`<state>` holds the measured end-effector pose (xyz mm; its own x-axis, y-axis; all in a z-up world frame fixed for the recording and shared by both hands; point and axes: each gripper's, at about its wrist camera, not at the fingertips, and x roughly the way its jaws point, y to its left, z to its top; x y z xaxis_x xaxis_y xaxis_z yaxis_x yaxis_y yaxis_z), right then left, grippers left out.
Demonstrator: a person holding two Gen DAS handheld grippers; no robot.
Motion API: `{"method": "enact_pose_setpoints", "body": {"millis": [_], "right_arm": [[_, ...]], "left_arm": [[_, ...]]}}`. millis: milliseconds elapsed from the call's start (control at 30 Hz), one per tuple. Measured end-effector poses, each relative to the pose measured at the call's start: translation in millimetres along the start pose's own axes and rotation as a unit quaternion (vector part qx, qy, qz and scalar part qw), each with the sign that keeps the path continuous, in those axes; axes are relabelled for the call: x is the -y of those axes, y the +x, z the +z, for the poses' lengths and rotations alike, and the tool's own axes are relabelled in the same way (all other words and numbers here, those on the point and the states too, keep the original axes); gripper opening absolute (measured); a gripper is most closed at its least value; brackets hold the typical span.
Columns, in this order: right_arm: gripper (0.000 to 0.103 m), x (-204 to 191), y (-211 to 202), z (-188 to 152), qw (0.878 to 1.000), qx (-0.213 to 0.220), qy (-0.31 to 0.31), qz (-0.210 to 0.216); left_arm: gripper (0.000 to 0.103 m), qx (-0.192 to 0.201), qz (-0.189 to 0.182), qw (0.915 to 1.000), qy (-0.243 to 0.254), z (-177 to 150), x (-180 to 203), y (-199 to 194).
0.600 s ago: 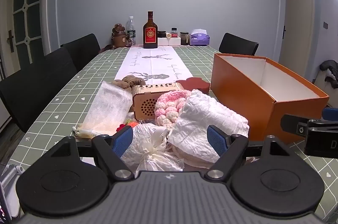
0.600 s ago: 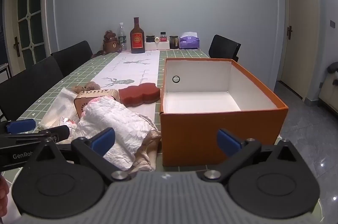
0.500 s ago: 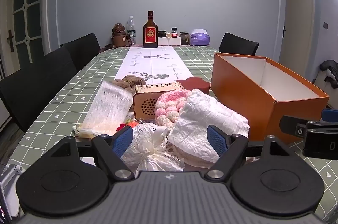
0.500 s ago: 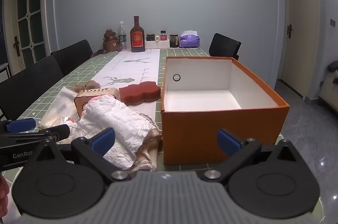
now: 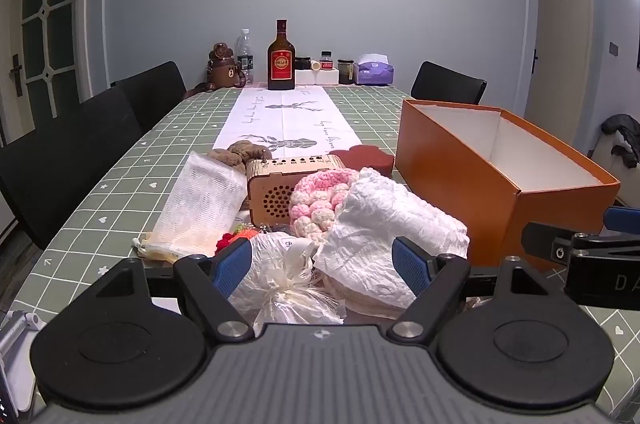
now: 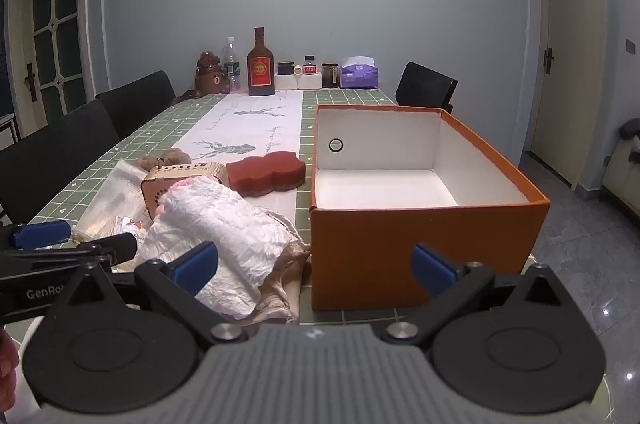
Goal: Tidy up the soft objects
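At the bottom of the left wrist view the left gripper (image 5: 322,266) stands wide, its blue pads apart with nothing pinched; a knotted plastic bag (image 5: 286,280) and the near edge of a crumpled white bundle (image 5: 384,228) lie on the table in the gap between them, untouched by either pad as far as can be seen. At the bottom of the right wrist view the right gripper (image 6: 314,266) is likewise spread wide and holds nothing, its left pad in front of the white bundle and its right pad in front of the orange box (image 6: 424,244). The soft things sit in a heap at centre left of both views: behind the bundle a pink and cream crocheted piece (image 5: 320,200) leans against a wooden radio (image 5: 280,184), a mesh pouch (image 5: 200,208) lies to the left of it, small red bits (image 5: 230,238) show beside the bag, and a brown plush toy (image 5: 240,154) lies just beyond. A red flower-shaped sponge (image 6: 266,174) rests on the white table runner (image 5: 286,124), near the box's far left corner. The box is open, white inside, with nothing in it, at the right of the green checked tablecloth (image 5: 120,176). At the far end stand a brown bottle (image 5: 281,58), a water bottle (image 5: 245,58), a bear-shaped jar (image 5: 222,68), small jars and a purple tissue pack (image 5: 374,72), with black chairs (image 5: 60,160) along the sides.
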<state>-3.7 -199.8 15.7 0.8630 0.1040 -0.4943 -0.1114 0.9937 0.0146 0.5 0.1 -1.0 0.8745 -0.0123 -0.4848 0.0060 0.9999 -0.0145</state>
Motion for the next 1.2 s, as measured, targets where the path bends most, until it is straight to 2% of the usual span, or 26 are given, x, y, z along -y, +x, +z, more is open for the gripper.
{"method": "enact_pose_setpoints", "body": {"millis": [1200], "right_arm": [[0.100,-1.9,4.7,-0.8,1.000,-0.013,-0.005,0.002]], "left_arm": [[0.094,-0.010,0.001,0.9999,-0.001,-3.1,-0.6,11.3]]}}
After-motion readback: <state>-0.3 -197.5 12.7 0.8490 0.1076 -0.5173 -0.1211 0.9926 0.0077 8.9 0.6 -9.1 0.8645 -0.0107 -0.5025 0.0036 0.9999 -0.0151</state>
